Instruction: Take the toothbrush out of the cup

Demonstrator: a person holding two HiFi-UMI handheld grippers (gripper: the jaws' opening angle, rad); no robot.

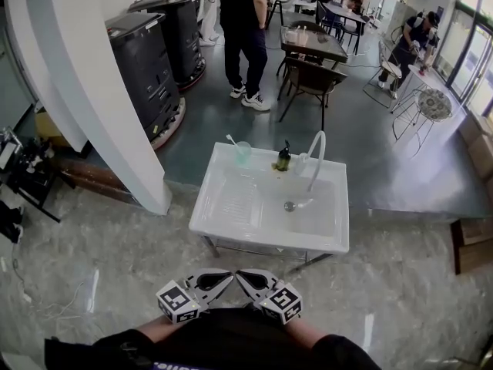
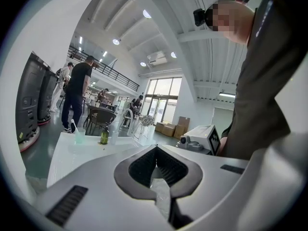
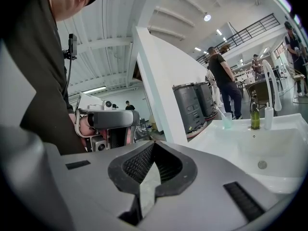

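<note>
Toothbrush [image 1: 231,139] shows white and slim, leaning left out of a pale green see-through cup [image 1: 243,153], well apart from both grippers. Cup sits on the back ledge of the white sink [image 1: 231,226]. A dark green pump bottle [image 1: 283,159] stands to its right, then a white arched faucet [image 1: 316,156]. Basin on the right has a round drain [image 1: 290,205], and a ribbed drainboard [image 1: 231,203] lies on the left. Left gripper [image 1: 219,279] and right gripper [image 1: 248,276] hang close to the person's body, tips near each other, each with jaws clenched on nothing. Sink stands on a grey marbled floor [image 1: 92,245]. White slanted pillar [image 1: 92,91] rises at left with dark machines [image 1: 146,68] behind it. Further back, a person [image 1: 245,21] stands by a table [image 1: 312,43] and chair [image 1: 312,79].
</note>
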